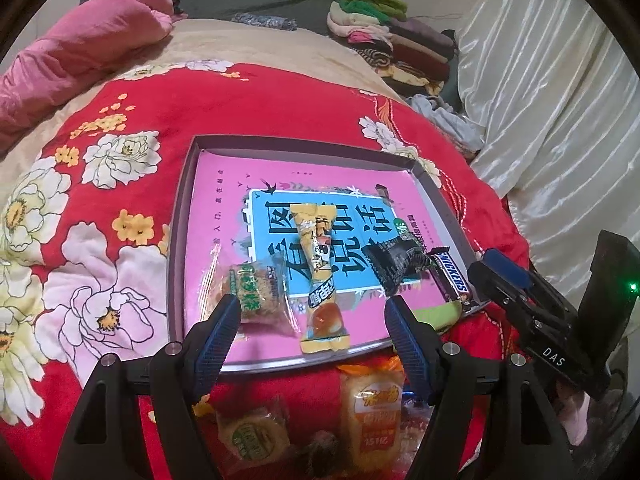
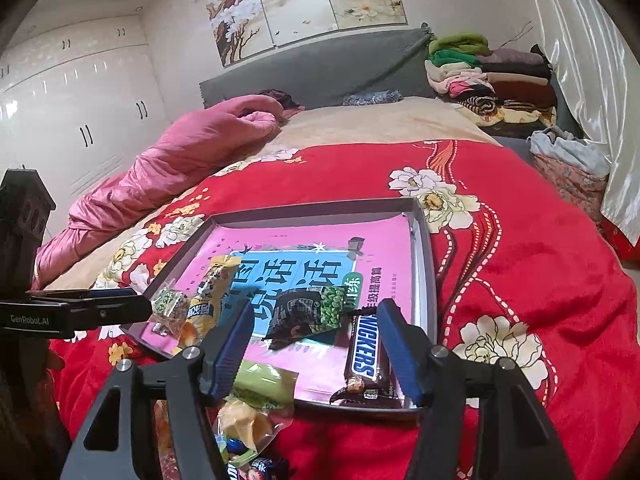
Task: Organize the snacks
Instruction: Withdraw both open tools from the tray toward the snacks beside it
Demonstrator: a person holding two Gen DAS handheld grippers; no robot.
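A grey-rimmed tray (image 1: 180,248) with a pink printed base lies on the red floral blanket. In it are a clear-wrapped green-labelled cake (image 1: 256,292), a long yellow packet (image 1: 322,276), a black packet (image 1: 394,262) and a Snickers bar (image 1: 452,276). My left gripper (image 1: 312,312) hangs open over the tray's near edge, with the yellow packet's end between its fingers but untouched. My right gripper (image 2: 316,316) is open too. The Snickers bar (image 2: 366,356) lies just inside its right finger, beside the black packet (image 2: 296,312) and a green pea packet (image 2: 332,308).
Loose snacks lie on the blanket in front of the tray: an orange packet (image 1: 376,412), a round cake (image 1: 252,432), a light green packet (image 2: 264,380). A pink quilt (image 2: 168,168) lies left, folded clothes (image 2: 492,76) back right, a white curtain (image 1: 540,80) right.
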